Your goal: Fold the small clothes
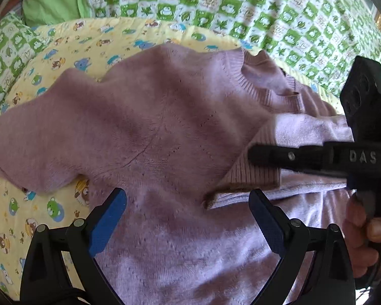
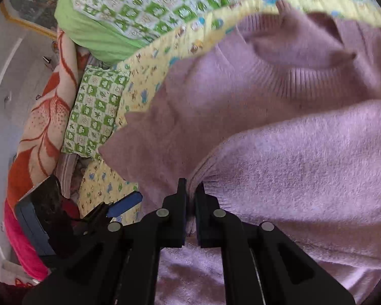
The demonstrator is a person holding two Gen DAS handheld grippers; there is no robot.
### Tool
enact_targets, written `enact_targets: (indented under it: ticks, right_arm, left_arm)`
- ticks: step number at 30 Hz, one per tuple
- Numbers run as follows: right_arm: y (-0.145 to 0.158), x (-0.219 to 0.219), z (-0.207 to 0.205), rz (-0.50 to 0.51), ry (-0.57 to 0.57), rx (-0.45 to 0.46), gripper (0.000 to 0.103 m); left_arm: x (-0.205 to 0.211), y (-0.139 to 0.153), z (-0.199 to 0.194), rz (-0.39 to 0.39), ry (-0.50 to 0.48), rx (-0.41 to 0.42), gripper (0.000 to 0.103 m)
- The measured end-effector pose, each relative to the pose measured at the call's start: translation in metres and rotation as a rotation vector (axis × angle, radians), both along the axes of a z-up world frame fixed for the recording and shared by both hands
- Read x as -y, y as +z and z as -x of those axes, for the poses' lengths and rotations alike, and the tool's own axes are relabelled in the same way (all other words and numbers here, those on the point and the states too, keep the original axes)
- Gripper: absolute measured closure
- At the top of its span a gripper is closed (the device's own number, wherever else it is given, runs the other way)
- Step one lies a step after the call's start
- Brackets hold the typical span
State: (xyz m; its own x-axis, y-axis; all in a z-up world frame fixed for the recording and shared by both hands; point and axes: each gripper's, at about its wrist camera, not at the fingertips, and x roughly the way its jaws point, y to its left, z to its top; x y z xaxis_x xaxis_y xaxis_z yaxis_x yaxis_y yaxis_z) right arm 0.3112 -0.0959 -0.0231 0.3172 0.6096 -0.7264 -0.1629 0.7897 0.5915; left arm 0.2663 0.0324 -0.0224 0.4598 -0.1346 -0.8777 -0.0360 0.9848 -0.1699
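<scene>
A lilac knit sweater [image 1: 165, 127] lies front up on a yellow cartoon-print blanket [image 1: 63, 50], its ribbed collar [image 1: 243, 81] at the far side. My left gripper [image 1: 188, 195] hovers open over the sweater's body, with nothing between its blue pads. My right gripper [image 2: 191, 190] is shut on the ribbed cuff of one sleeve [image 2: 292, 165], which drapes across the sweater's chest. In the left wrist view that cuff [image 1: 256, 175] hangs under the right gripper [image 1: 254, 153], held by a person's hand [image 1: 360, 228]. The other sleeve [image 1: 25, 137] lies spread out to the left.
A green-and-white checked sheet [image 1: 266, 7] covers the bed beyond the blanket. A matching pillow [image 2: 94, 117], a plain green cushion [image 2: 94, 33] and an orange flowered blanket [image 2: 45, 127] pile up at the left. A pink cloth [image 2: 20, 249] lies below them.
</scene>
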Motion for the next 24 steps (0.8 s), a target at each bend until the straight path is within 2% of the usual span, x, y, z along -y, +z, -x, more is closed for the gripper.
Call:
enact_targets:
  ticks: [3,4,5,7,11,14,15,16,17,21,23,24]
  right_arm:
    - [-0.008,0.013,0.002,-0.009,-0.025,-0.063,0.090]
    - [-0.006,0.018,0.004,-0.017,-0.033,-0.058,0.088]
    - [-0.001,0.026,0.008,-0.019,-0.045,-0.044,0.087]
    - [0.006,0.038,0.013,-0.030,-0.074,-0.017,0.078]
    - [0.028,0.082,0.034,-0.025,-0.184,0.056,0.074]
    - [0.039,0.118,0.056,-0.006,-0.289,0.094,0.074]
    - [0.041,0.128,0.063,0.002,-0.321,0.104,0.074]
    - [0.044,0.141,0.071,0.010,-0.355,0.114,0.074]
    - [0.048,0.154,0.082,0.018,-0.395,0.129,0.074]
    - [0.065,0.189,0.113,0.072,-0.521,0.206,0.074]
    - [0.069,0.209,0.122,0.099,-0.575,0.223,0.068]
    - [0.068,0.219,0.124,0.112,-0.600,0.220,0.060]
  left_arm:
    - [0.007,-0.007,-0.014,-0.014,-0.019,-0.019,0.006]
    - [0.010,-0.008,-0.018,-0.019,-0.026,-0.022,0.006]
    - [0.013,-0.010,-0.022,-0.022,-0.037,-0.024,0.006]
    - [0.025,-0.013,-0.032,-0.042,-0.075,-0.025,0.006]
    - [0.045,-0.029,-0.053,-0.135,-0.118,-0.068,0.008]
    - [0.058,-0.032,-0.059,-0.123,-0.165,-0.072,0.043]
    - [0.061,-0.029,-0.059,-0.124,-0.178,-0.061,0.067]
    - [0.065,-0.024,-0.058,-0.116,-0.203,-0.055,0.084]
    - [0.066,-0.018,-0.058,-0.097,-0.215,-0.062,0.092]
    - [0.039,0.027,-0.041,-0.035,-0.144,0.027,0.093]
    - [0.020,0.020,-0.038,-0.055,-0.116,0.009,0.093]
    - [0.010,0.009,-0.037,-0.071,-0.096,-0.026,0.093]
